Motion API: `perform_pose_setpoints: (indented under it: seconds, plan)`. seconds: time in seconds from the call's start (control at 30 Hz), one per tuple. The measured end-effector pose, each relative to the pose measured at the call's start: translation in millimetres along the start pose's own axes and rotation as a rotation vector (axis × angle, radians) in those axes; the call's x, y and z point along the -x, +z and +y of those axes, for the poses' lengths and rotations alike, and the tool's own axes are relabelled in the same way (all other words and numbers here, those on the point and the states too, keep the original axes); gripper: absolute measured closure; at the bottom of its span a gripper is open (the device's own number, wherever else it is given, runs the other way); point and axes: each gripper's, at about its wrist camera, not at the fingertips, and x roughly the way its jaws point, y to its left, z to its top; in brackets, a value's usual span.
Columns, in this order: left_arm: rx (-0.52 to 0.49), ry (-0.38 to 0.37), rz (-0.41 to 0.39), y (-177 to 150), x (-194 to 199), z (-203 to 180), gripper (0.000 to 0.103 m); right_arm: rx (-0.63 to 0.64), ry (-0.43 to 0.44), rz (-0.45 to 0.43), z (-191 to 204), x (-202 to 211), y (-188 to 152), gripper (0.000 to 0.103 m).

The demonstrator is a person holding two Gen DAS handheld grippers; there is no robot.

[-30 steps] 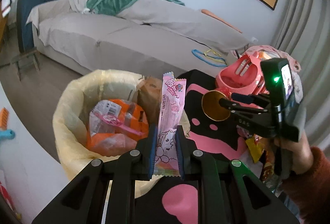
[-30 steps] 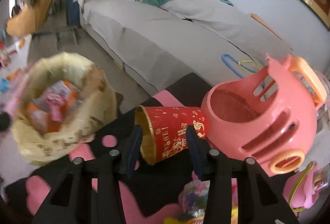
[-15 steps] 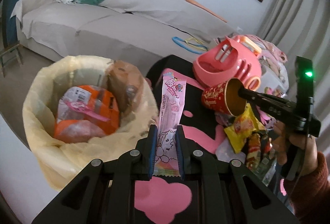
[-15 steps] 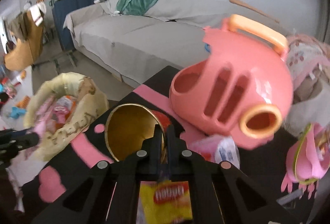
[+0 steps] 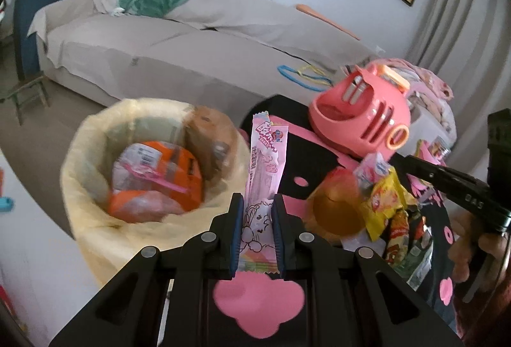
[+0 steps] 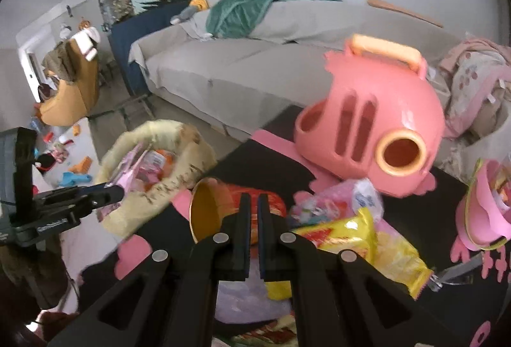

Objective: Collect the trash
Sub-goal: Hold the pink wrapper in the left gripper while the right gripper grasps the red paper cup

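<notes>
My left gripper [image 5: 257, 203] is shut on a long pink snack wrapper [image 5: 266, 155] and holds it upright just right of the yellow-lined trash bin [image 5: 95, 187], which holds orange and clear packets. My right gripper [image 6: 253, 201] has its jaws nearly closed, nothing visibly between them. A red paper cup [image 6: 223, 209] with a gold inside lies on its side on the black and pink table [image 6: 271, 165], right behind the right fingertips. The cup also shows in the left wrist view [image 5: 335, 206]. A yellow snack bag [image 6: 367, 238] lies beside it.
A pink toy basket [image 6: 377, 129] lies tipped on the table behind the cup. More wrappers [image 5: 402, 232] are heaped at the table's right. A grey sofa [image 5: 191, 53] stands behind. A pink bowl [image 6: 485, 212] sits at the far right.
The red cup has left my right gripper's jaws and lies on the table. The right gripper has pulled back and lowered. My left gripper keeps the pink wrapper beside the bin.
</notes>
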Motion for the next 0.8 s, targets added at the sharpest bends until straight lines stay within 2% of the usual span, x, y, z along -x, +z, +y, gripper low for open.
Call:
perform_pose_setpoints:
  seconds: [0.13, 0.2, 0.23, 0.27, 0.3, 0.47, 0.6, 0.73, 0.8]
  plan:
    - [0.021, 0.021, -0.016, 2, 8, 11, 0.085, 0.076, -0.041, -0.001, 20, -2, 7, 0.100]
    - [0.032, 0.027, -0.018, 0, 7, 16, 0.085, 0.114, -0.039, 0.007, 30, -4, 5, 0.095]
    - [0.037, 0.028, -0.016, -1, 6, 18, 0.085, 0.147, -0.044, 0.022, 38, -7, 2, 0.082]
    - [0.047, 0.030, -0.011, -1, 3, 20, 0.085, 0.176, -0.046, 0.031, 46, -11, 0, 0.064]
    - [0.052, 0.030, -0.009, -2, 1, 22, 0.085, 0.198, -0.043, 0.034, 54, -15, -3, 0.060]
    - [0.082, 0.023, 0.000, -6, -3, 32, 0.085, 0.272, -0.064, 0.080, 88, -49, -9, 0.061]
    - [0.075, 0.017, 0.010, -9, -2, 35, 0.085, 0.355, -0.176, 0.137, 101, -75, -20, 0.063]
    - [0.071, -0.004, 0.027, -11, -7, 34, 0.085, 0.383, -0.326, 0.158, 83, -77, -33, 0.063]
    - [0.069, -0.012, 0.038, -13, -11, 32, 0.085, 0.318, -0.356, 0.177, 59, -74, -33, 0.063]
